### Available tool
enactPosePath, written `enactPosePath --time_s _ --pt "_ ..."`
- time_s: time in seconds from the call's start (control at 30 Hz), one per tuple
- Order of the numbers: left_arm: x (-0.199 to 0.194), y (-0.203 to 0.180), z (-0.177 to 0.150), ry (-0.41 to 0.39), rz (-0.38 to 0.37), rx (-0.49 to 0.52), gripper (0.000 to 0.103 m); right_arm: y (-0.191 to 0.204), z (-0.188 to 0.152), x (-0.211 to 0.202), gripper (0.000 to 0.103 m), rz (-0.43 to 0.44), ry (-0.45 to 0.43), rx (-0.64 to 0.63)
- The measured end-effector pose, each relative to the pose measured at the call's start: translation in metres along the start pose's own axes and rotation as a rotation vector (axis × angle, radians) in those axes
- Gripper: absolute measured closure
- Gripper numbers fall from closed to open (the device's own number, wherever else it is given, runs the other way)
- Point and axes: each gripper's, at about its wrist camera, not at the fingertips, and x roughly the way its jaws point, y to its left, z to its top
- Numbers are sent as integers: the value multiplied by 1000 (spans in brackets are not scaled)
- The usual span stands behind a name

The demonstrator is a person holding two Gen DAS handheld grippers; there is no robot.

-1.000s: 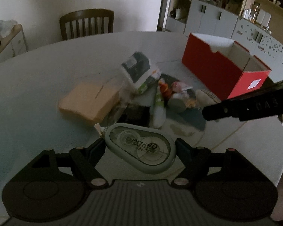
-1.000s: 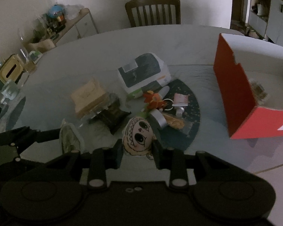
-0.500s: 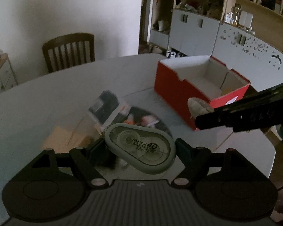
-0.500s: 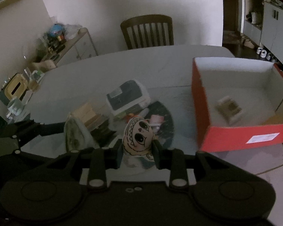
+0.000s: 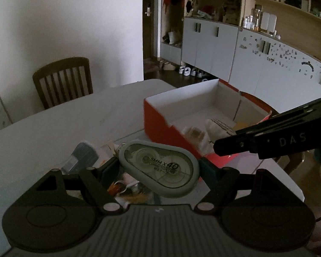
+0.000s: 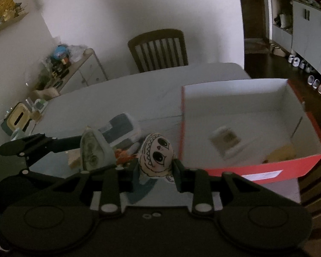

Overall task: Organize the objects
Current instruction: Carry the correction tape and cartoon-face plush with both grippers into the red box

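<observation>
My left gripper (image 5: pixel 159 167) is shut on a grey-green correction tape dispenser (image 5: pixel 160 168), held above the pile of small objects on the table. My right gripper (image 6: pixel 156 167) is shut on a small cream doll-face plush (image 6: pixel 157 156). An open red box (image 5: pixel 203 115) with a white inside stands on the table ahead and to the right; in the right wrist view the red box (image 6: pixel 256 171) lies just right of the plush. A small pale packet (image 6: pixel 224 139) lies on its floor. The correction tape (image 6: pixel 92 150) and the left gripper's arm show at the left of the right wrist view.
A dark-topped pack (image 6: pixel 122 126) and other small items lie on the round grey table (image 6: pixel 128 90) left of the box. A wooden chair (image 6: pixel 158 49) stands at the far side. A low cabinet (image 6: pixel 75 72) is at far left, grey cupboards (image 5: pixel 224 49) at right.
Both grippers have risen and swung right toward the red box with their objects still gripped. The box now shows its inside, and the pile has slid down and left in both views.
</observation>
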Motion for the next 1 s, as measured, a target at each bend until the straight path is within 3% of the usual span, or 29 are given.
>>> enactPosePath --time_s 0.6,0.83,1.0 --pt "67 -86 56 5 29 82 22 -102 29 -12 71 -46 -42 -8" --pt "109 -106 67 70 39 120 22 -135 46 7 71 -37 -23 11" --pt "140 -114 75 119 42 124 22 -148 54 28 71 -80 -9 2"
